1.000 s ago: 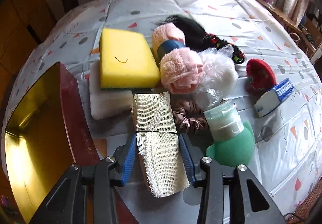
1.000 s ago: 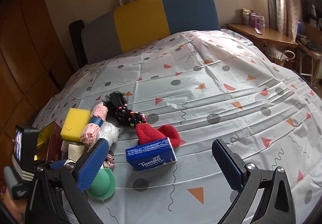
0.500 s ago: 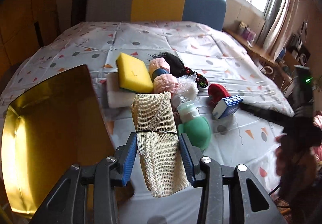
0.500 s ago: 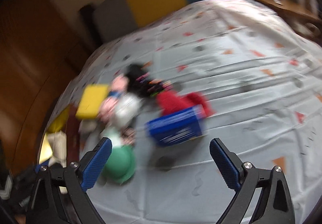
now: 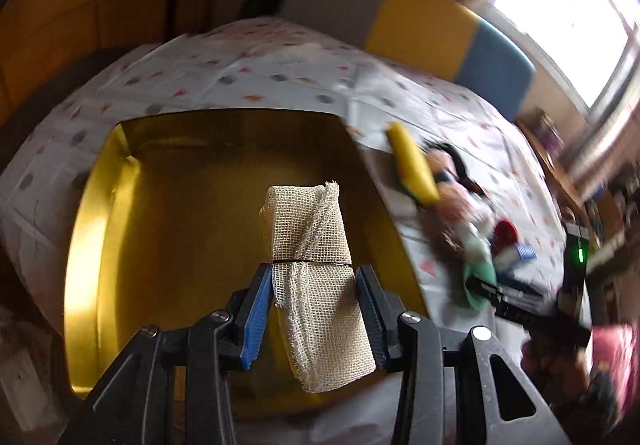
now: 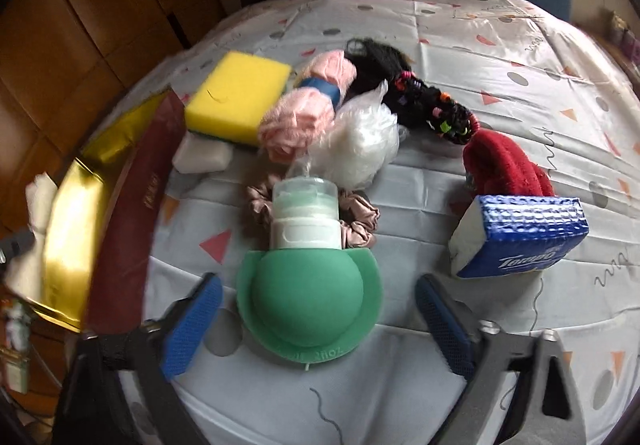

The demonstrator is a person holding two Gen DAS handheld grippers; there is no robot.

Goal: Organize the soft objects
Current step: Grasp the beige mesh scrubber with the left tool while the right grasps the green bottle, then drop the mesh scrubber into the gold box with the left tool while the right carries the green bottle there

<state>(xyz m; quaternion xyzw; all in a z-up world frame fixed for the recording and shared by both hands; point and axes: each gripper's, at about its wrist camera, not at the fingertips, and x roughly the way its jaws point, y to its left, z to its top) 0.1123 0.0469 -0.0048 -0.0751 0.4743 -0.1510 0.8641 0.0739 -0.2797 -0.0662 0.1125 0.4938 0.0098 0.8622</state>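
In the left wrist view the left gripper (image 5: 314,305) has its jaws clamped on a folded mesh cloth (image 5: 316,265), cream in colour and bound with 1 thin black band at the level of the blue pads (image 5: 256,309). The cloth stands nearly upright between the jaws, its lower end hanging down past them, and it hangs over the gold-lined box (image 5: 168,205), whose open interior fills the frame from 9 o'clock to 1 o'clock. Whether the cloth touches the box floor cannot be told.

In the right wrist view the right gripper (image 6: 316,323) is held with its jaws spread wide, gripping nothing. Between the 2 pads, touching neither, lies a green silicone bottle (image 6: 308,301) on its side, its white cap (image 6: 305,221) pointing to 12 o'clock. Just behind the cap sits a brown satin scrunchie (image 6: 356,221). At 2 o'clock from the bottle a blue Tempo tissue pack (image 6: 520,235) rests tilted on the patterned bedsheet (image 6: 460,45), with a red plush item (image 6: 504,165) right behind it. Farther off at 12 o'clock are a white fluffy item in clear plastic (image 6: 360,141), a rolled pink towel with a blue band (image 6: 308,105) and a black hairpiece with coloured bands (image 6: 420,97). At 11 o'clock a yellow sponge (image 6: 240,93) lies on a white sponge (image 6: 204,157). The box's maroon outer wall (image 6: 140,213) runs along 9 o'clock.
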